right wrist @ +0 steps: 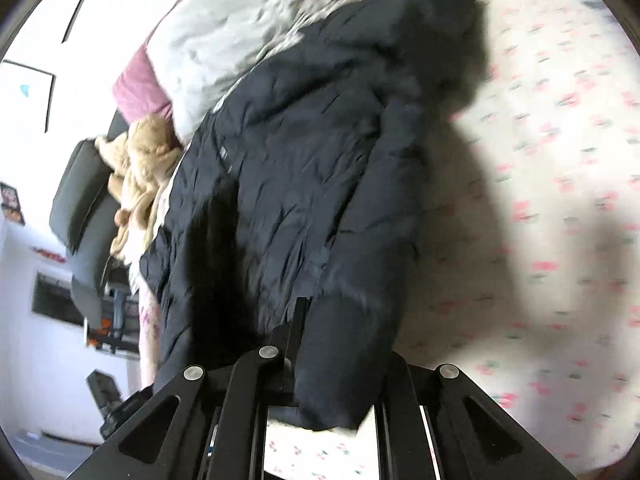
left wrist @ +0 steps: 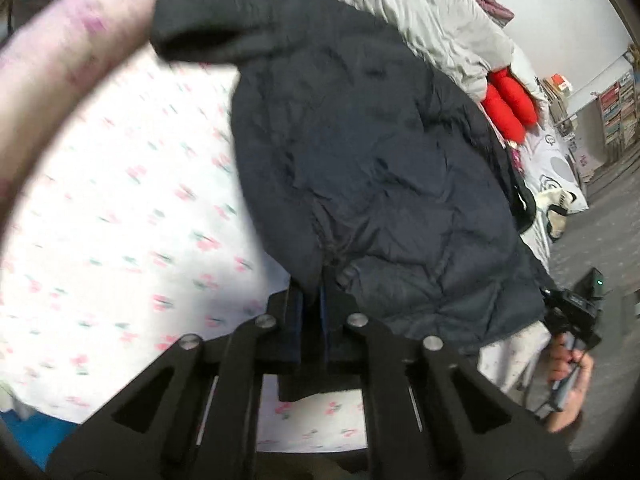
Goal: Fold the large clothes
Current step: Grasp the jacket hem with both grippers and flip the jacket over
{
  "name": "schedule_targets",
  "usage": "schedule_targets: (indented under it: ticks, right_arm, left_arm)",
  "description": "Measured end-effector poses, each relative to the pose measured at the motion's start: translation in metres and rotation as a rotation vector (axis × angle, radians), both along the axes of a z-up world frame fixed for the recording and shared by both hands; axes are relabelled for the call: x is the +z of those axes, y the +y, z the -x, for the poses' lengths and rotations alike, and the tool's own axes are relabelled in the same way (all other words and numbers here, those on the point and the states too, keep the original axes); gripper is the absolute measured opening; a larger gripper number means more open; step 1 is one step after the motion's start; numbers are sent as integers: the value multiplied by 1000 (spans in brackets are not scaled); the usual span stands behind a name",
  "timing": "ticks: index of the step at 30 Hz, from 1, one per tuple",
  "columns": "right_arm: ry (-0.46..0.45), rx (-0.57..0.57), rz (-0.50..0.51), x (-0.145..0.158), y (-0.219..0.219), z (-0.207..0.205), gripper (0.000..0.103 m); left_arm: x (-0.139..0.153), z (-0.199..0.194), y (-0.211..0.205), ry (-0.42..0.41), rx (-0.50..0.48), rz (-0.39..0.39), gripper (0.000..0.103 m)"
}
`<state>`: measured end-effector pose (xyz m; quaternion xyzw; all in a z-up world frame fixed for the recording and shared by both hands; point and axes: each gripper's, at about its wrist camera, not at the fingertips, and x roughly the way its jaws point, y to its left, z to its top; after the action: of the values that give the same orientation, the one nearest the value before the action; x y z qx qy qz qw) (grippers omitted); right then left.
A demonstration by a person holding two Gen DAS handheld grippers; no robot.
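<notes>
While the left gripper (left wrist: 316,300) at the bottom centre of its frame has its fingers clenched on the hem of the dark jacket (left wrist: 360,152), the right gripper (right wrist: 332,320), low in its own frame, grasps a sleeve end of the same jacket between its fingers. The jacket spreads from both grippers up the middle of each frame, over the flowered bedsheet (left wrist: 120,220). Behind it lies a grey blanket (left wrist: 420,12), and at the right side of the left wrist view sits a red cushion (left wrist: 508,104).
</notes>
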<state>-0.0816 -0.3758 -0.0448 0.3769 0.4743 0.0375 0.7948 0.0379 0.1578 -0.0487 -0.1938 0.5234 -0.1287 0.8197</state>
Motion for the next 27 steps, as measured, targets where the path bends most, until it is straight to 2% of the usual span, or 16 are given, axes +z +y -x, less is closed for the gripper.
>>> schedule_targets:
  ticks: [3, 4, 6, 8, 11, 17, 20, 22, 23, 25, 26, 27]
  right_arm:
    - [15, -50, 76, 13, -28, 18, 9]
    - [29, -54, 103, 13, -27, 11, 8]
    - [59, -31, 160, 15, -31, 16, 8]
    - [108, 13, 238, 11, -29, 20, 7]
    - [195, 78, 336, -3, -19, 13, 7]
    - [359, 141, 443, -41, -31, -2, 7]
    - [378, 143, 440, -45, -35, -10, 7]
    - [399, 160, 496, -39, -30, -15, 8]
    - [416, 151, 511, -34, -30, -19, 11]
    - [404, 116, 483, -22, -31, -23, 12]
    - [383, 107, 478, -13, -31, -26, 15]
    - [362, 101, 489, -3, -31, -27, 16]
  left_arm:
    - [11, 5, 12, -15, 12, -91, 5]
    - [12, 6, 15, -6, 7, -129, 5]
    - [8, 8, 13, 19, -22, -177, 5]
    - [1, 8, 10, 48, -59, -257, 5]
    - [-23, 7, -5, 117, -124, -366, 5]
    - [-65, -2, -17, 280, -231, -438, 5]
    - [-68, -3, -29, 285, -297, -500, 5]
    - [-67, -3, -31, 291, -323, -504, 5]
    - [-65, -5, -30, 295, -325, -492, 5]
    - [-53, -5, -25, 278, -301, -461, 10]
    - [-47, -5, -20, 260, -284, -449, 21]
    - [-40, -7, -16, 234, -264, -439, 46]
